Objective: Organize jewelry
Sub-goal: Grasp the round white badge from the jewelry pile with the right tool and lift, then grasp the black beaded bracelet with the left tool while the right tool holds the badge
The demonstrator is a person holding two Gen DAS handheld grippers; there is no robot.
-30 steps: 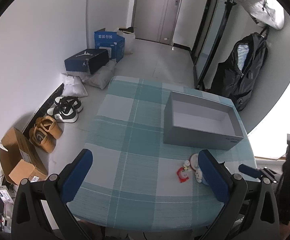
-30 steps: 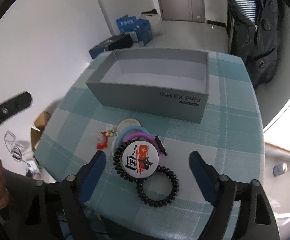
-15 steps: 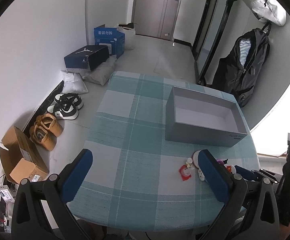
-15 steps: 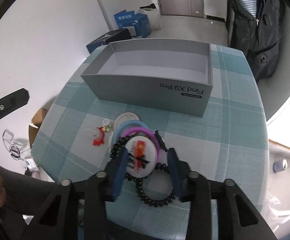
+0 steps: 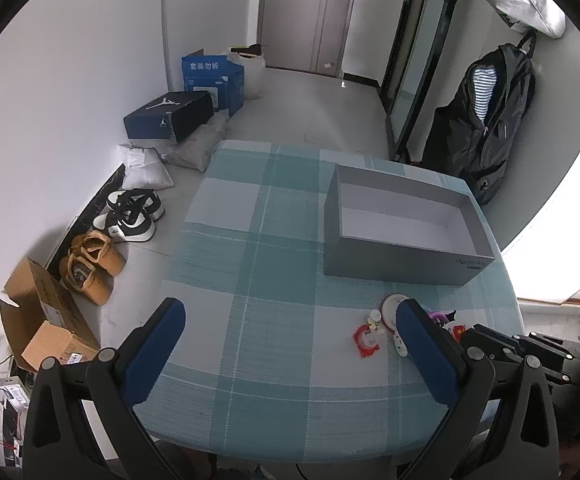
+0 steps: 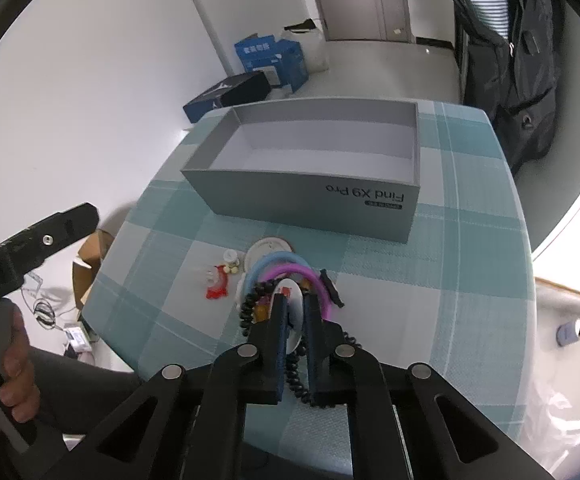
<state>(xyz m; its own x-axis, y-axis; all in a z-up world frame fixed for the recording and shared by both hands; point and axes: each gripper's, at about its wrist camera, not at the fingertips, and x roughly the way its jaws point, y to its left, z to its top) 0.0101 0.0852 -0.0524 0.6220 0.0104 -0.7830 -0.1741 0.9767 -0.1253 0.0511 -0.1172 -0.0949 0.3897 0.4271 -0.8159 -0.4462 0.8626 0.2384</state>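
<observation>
Upside-down, "Find X9 Pro" marks the grey box (image 6: 314,200).

The tabletop (image 5: 249,320) is covered with a teal and white checked cloth. On its far right part stands an open grey box (image 6: 310,200), with white inside. Near the front edge, just before the box, lies a small group: a red trinket (image 5: 364,340), a white round disc (image 6: 267,249), blue ring (image 6: 275,260), pink ring (image 6: 310,276) and black coiled bands (image 6: 247,304).
</observation>
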